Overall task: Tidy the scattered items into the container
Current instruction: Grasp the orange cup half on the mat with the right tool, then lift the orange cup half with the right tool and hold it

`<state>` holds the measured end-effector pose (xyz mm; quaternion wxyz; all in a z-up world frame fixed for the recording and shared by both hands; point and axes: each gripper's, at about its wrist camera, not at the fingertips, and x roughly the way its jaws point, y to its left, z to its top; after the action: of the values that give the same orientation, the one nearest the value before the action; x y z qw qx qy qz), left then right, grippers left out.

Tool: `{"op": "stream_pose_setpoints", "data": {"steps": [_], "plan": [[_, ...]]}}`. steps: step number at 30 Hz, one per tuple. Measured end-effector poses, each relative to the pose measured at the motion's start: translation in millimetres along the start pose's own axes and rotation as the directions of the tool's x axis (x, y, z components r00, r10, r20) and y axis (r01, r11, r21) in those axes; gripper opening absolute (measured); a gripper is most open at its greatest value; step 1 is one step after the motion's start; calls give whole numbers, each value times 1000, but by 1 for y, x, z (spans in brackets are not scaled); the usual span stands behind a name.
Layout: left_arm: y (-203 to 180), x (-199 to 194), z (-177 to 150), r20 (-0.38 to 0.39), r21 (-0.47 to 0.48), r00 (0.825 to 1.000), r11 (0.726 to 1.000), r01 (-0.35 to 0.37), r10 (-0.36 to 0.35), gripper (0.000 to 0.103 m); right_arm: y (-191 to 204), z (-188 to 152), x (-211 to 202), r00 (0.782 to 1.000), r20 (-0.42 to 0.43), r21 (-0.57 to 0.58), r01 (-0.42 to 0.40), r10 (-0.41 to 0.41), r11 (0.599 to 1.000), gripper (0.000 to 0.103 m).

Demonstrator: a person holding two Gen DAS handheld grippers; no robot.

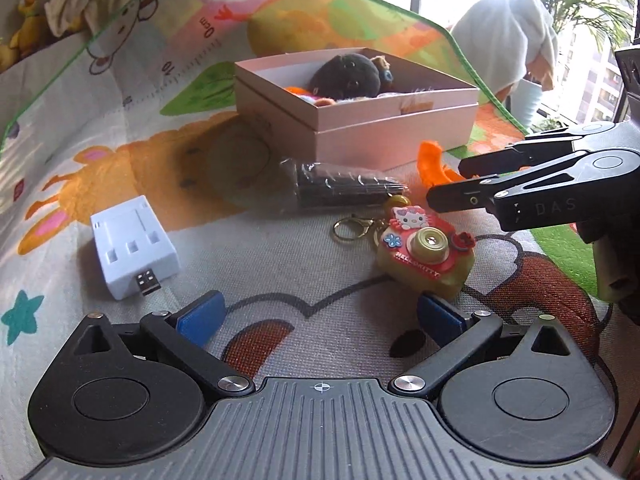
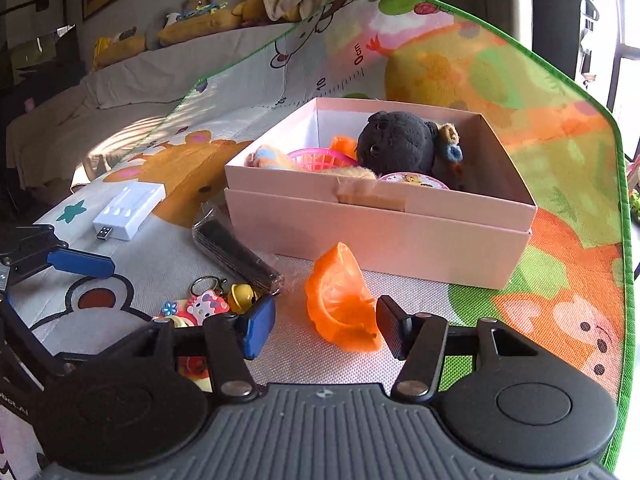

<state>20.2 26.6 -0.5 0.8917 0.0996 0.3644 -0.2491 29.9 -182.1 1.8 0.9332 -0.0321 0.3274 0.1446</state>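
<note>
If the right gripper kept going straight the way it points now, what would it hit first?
Most likely the orange plastic piece, lying between the open fingers of the right gripper. Beyond it stands the pink box.

Black tongs [image 2: 324,330], blue pads [image 1: 202,316]

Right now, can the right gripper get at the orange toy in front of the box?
Probably yes: the right gripper is open, with the orange toy lying on the mat just ahead between its fingers, nothing in between.
</note>
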Motion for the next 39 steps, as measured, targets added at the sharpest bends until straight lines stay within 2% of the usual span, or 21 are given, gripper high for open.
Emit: {"op": "stream_pose_setpoints", "data": {"steps": [2, 5, 8, 12, 14, 18, 22, 24, 26, 29, 32, 34, 36, 37, 38, 39], "plan": [[1, 0, 0, 2, 1, 1000, 1000, 7, -7, 103, 1, 1, 1, 1000, 7, -4, 0, 0, 1000, 53], [1, -3, -2, 10, 10, 1000, 1000, 15, -15, 103, 0, -1, -3, 1000, 7, -13, 4, -4, 1000, 39], [-1, -7, -5, 11, 23, 999, 999, 33, -34, 103, -2, -11, -15, 1000, 5, -16, 3, -3, 1000, 35], [-7, -18, -4, 24, 13, 987, 988, 156, -157, 103, -9, -26, -31, 1000, 2, 19, 7, -7, 1000, 35], [-18, -19, 1, 49, 35, 986, 987, 155, -156, 103, -13, -31, -39, 1000, 7, 50, 12, -12, 999, 35], [-40, -6, 15, 74, 84, 994, 994, 76, -82, 103, -19, -36, -47, 999, 15, 75, 30, -31, 997, 36], [-51, 9, 21, 75, 163, 996, 985, -54, 42, 103, -15, -35, -48, 999, 23, 47, 33, -34, 998, 50], [-45, 7, 18, 92, 201, 990, 971, -126, 109, 103, -10, -32, -46, 998, 35, 17, 42, -43, 999, 60], [-30, 2, 15, 100, 205, 980, 960, -191, 174, 103, -4, -26, -44, 997, 53, -26, 57, -55, 998, 77], [0, -6, 11, 97, 173, 961, 946, -273, 260, 103, 6, -17, -35, 998, 55, -74, 48, -44, 996, 79], [29, -12, 9, 83, 116, 945, 938, -325, 317, 103, 11, -9, -20, 999, 32, -75, 38, -36, 996, 79], [41, -19, 8, 87, 56, 950, 951, -305, 300, 103, 13, -5, -11, 999, 25, -72, 43, -41, 997, 79], [47, -27, 8, 93, -12, 970, 974, -226, 226, 103, 13, -3, -3, 998, 7, -60, 55, -54, 997, 76], [46, -29, 8, 97, -31, 977, 982, -186, 188, 103, 12, -2, -2, 999, 3, -54, 51, -51, 997, 64], [43, -31, 8, 102, -38, 983, 988, -151, 154, 103, 11, -2, -1, 999, -3, -51, 46, -46, 998, 59], [40, -32, 8, 104, -34, 985, 991, -131, 134, 103, 10, -3, -2, 999, -2, -45, 47, -47, 998, 59]]}}
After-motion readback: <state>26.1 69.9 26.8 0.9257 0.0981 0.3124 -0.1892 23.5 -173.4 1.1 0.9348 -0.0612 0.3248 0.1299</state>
